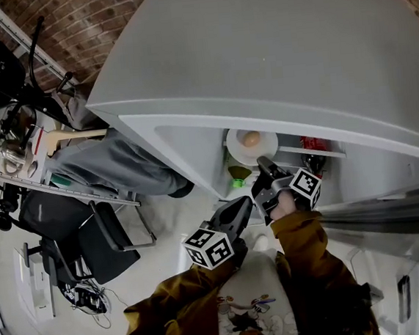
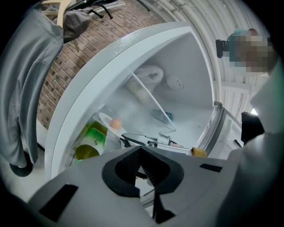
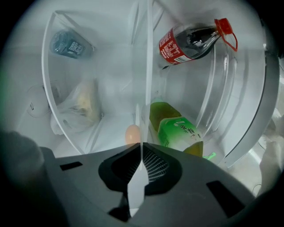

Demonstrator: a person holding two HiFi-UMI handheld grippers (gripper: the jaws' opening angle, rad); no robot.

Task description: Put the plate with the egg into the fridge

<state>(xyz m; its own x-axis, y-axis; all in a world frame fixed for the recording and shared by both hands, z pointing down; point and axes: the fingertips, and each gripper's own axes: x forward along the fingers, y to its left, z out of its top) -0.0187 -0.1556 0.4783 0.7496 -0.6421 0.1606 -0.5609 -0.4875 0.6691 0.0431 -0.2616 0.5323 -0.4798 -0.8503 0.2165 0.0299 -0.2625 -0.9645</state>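
The fridge [image 1: 271,39] shell is smooth and matt; the brick wall [image 1: 85,20] at upper left looks rough. The green bottle [image 3: 177,131] is glossy plastic, the plate [image 1: 236,153] glossy white.

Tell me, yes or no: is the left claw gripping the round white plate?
No: the left claw is shut on nothing; the right claw pinches the round white plate by its rim.

To my left, a red brick wall [image 1: 92,23] stands behind a cluttered workbench [image 1: 49,184]. A black office chair [image 1: 102,243] sits on the pale floor [image 1: 166,219] beside the bench, and a grey garment [image 1: 113,165] hangs close by. The light is soft and even.
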